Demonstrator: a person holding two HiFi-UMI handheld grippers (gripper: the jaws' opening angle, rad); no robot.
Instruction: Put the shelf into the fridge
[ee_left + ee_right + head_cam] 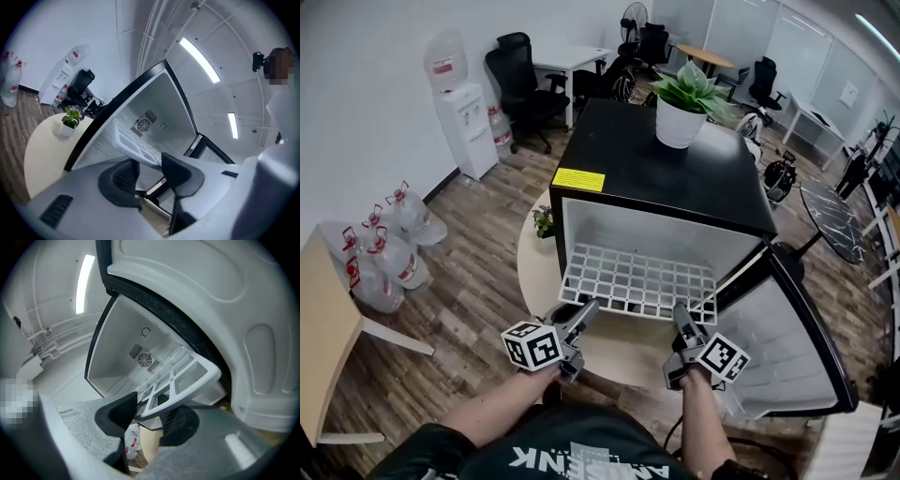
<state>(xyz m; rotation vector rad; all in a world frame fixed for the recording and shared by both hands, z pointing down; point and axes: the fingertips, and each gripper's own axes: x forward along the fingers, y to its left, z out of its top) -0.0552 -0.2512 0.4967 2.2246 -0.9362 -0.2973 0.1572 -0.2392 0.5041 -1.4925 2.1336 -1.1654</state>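
The black mini fridge [666, 159] stands on a round table with its door [811, 337] swung open to the right. A white grid shelf [637, 281] lies level, its back part inside the fridge and its front sticking out. My left gripper [586, 307] is at the shelf's front left corner. In the left gripper view the left gripper [150, 164] is open, with the shelf [136, 143] edge between its pads and a gap beside it. My right gripper [682, 314] is at the front right; in the right gripper view it [150, 406] is shut on the shelf [187, 376] rim.
A potted plant [684, 103] sits on top of the fridge. A small plant [544, 222] stands on the round table [532, 272] left of the fridge. Water bottles [389, 248], a water dispenser [464, 117] and a wooden table [323, 323] are at the left.
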